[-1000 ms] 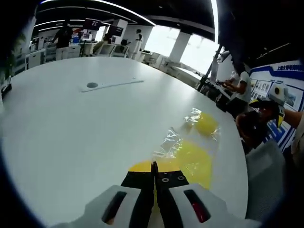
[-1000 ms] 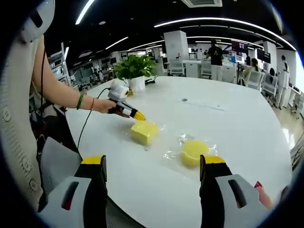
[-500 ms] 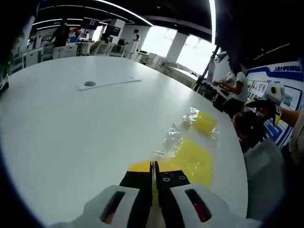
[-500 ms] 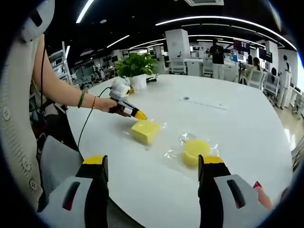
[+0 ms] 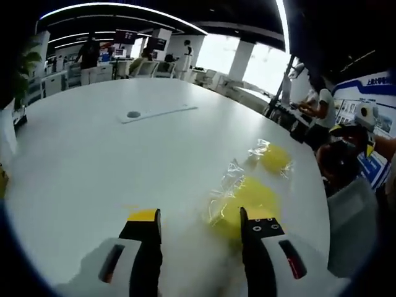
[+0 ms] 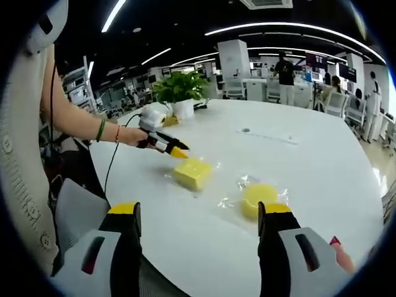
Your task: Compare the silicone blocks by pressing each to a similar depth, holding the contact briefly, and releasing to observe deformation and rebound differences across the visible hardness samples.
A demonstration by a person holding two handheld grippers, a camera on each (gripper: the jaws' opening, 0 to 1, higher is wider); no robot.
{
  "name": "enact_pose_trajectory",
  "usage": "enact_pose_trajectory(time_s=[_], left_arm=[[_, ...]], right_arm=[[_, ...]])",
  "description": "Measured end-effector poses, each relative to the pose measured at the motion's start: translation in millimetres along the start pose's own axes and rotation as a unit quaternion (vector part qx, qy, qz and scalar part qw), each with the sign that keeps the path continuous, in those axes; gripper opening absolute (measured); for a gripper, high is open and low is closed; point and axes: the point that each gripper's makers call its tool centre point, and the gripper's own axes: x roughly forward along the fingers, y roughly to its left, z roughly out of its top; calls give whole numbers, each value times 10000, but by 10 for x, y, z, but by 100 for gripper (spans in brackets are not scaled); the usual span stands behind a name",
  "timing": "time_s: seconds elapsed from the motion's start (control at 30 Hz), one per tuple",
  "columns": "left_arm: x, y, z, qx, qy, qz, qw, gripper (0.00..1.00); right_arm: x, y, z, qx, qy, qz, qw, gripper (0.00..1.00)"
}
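Two soft-looking yellow silicone samples in crinkly, probably slippery film, a square block and a round block, lie apart on the white worktop; left claw and right claw both gape, best pressing top centres.

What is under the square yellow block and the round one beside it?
Crinkled clear plastic wrap lies under and around the square yellow block and the round yellow block, spread on the white table. Whether anything else lies beneath them is hidden by the blocks.
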Motion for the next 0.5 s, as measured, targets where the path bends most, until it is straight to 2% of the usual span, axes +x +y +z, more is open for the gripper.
enact_pose_trajectory(time_s=[0.1,0.17,0.27,0.33,0.5], left_arm=[[-205,-72,54,-6,-291,301,9991,62],[-321,-161,62,-89,-403,364,9985,67],[-560,-359,79,-117,-608,492,9969,69],[-706,-504,93,-47,-711,573,9958,71],[-1041,-835,174,-56,-1075,684,9918,70]], right_arm=[[-9,29,-11,157,-52,84,9998,73],[-24,33,14,230,-176,71,9996,72],[-66,1,8,396,-242,8,9989,71],[-95,16,8,574,-297,57,9979,73],[-211,46,21,716,-485,83,9962,74]])
